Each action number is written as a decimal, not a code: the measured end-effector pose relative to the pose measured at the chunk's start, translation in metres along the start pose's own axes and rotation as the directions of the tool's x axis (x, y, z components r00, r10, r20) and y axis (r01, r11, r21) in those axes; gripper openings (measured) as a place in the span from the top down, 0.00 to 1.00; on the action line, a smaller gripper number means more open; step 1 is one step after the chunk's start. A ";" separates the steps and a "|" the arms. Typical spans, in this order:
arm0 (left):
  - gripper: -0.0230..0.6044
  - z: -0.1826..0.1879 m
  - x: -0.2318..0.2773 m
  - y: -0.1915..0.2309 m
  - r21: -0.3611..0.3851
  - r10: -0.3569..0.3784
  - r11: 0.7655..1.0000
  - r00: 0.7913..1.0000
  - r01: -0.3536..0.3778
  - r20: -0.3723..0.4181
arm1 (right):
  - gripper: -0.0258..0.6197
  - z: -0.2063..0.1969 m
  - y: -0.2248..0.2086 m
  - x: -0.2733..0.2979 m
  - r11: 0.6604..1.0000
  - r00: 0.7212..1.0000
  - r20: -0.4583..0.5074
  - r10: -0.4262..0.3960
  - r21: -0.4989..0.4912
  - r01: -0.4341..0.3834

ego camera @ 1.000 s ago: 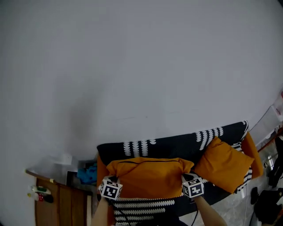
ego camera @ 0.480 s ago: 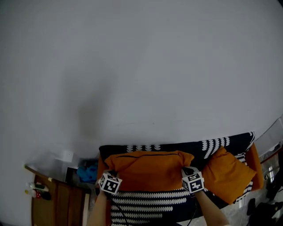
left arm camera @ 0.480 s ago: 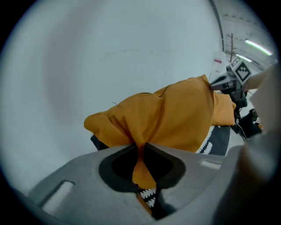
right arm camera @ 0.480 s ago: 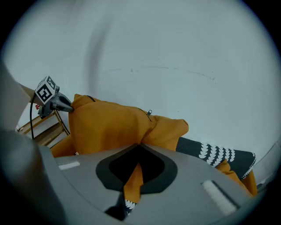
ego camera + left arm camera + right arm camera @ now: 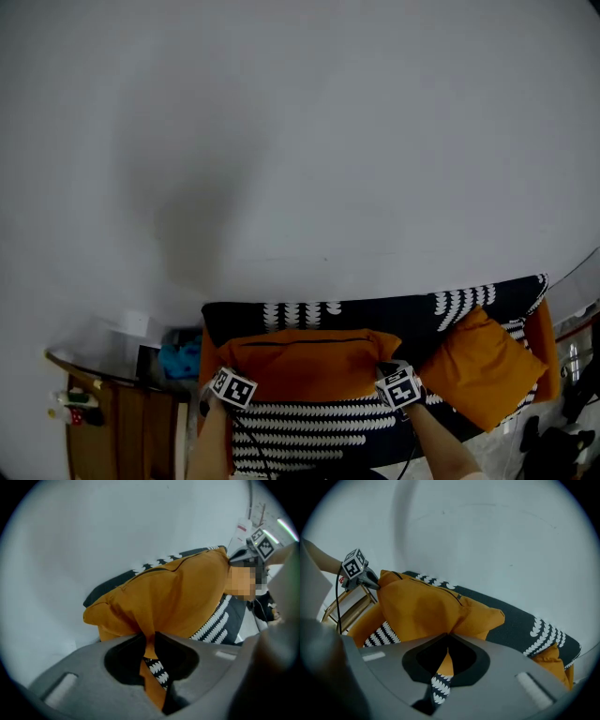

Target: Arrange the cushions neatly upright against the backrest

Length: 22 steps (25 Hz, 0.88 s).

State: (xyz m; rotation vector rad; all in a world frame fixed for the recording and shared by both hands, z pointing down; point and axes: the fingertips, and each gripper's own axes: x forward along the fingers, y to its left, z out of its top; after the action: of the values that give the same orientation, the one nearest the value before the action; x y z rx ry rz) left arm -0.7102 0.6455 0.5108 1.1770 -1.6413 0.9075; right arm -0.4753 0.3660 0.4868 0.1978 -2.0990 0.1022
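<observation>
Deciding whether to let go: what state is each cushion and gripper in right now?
Wide cushion: upright against the backrest, both lower corners gripped.
Square cushion: tilted on a corner, leaning on the backrest.
Left gripper: jaws opening, cushion corner between them.
Right gripper: shut on the other corner.

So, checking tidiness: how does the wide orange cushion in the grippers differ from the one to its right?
The wide cushion stands level along the backrest; the right cushion sits tilted, one corner up. The wide cushion is pinched by the right gripper and the left gripper, whose jaws are opening; the right cushion lies free. Both are orange.
</observation>
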 end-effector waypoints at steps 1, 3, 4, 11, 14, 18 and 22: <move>0.86 -0.003 0.005 0.000 -0.012 0.011 1.000 1.000 -0.011 0.005 | 0.93 -0.003 -0.001 0.005 1.000 1.000 -0.001 -0.005 0.009 0.005; 0.86 0.002 0.009 0.006 -0.049 0.038 0.998 0.999 -0.036 0.038 | 0.93 0.002 -0.006 0.011 0.998 1.000 0.020 -0.015 0.053 0.014; 0.86 0.005 0.011 0.010 -0.068 0.047 0.997 0.998 -0.043 0.048 | 0.93 0.005 -0.009 0.013 0.997 0.999 0.028 -0.018 0.073 0.016; 0.82 0.015 0.022 0.028 -0.098 0.080 0.992 0.996 -0.075 0.049 | 0.92 0.017 -0.023 0.026 0.989 0.999 0.039 -0.025 0.144 0.019; 0.76 0.019 0.018 0.032 -0.101 0.097 0.991 0.992 -0.090 0.074 | 0.87 0.018 -0.029 0.026 0.984 0.998 0.049 -0.035 0.178 0.026; 0.69 0.016 0.013 0.039 -0.088 0.115 0.990 0.989 -0.107 0.088 | 0.67 0.023 -0.027 0.027 0.985 0.998 0.053 -0.030 0.174 0.020; 0.69 0.017 -0.001 0.041 -0.150 0.110 0.985 0.984 -0.089 0.141 | 0.59 0.029 -0.029 0.017 0.981 0.995 0.087 -0.054 0.191 0.036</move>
State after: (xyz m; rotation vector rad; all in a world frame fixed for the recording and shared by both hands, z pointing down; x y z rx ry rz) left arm -0.7533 0.6411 0.5020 1.0933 -1.8685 0.7636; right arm -0.5031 0.3318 0.4870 0.3708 -2.1751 0.2709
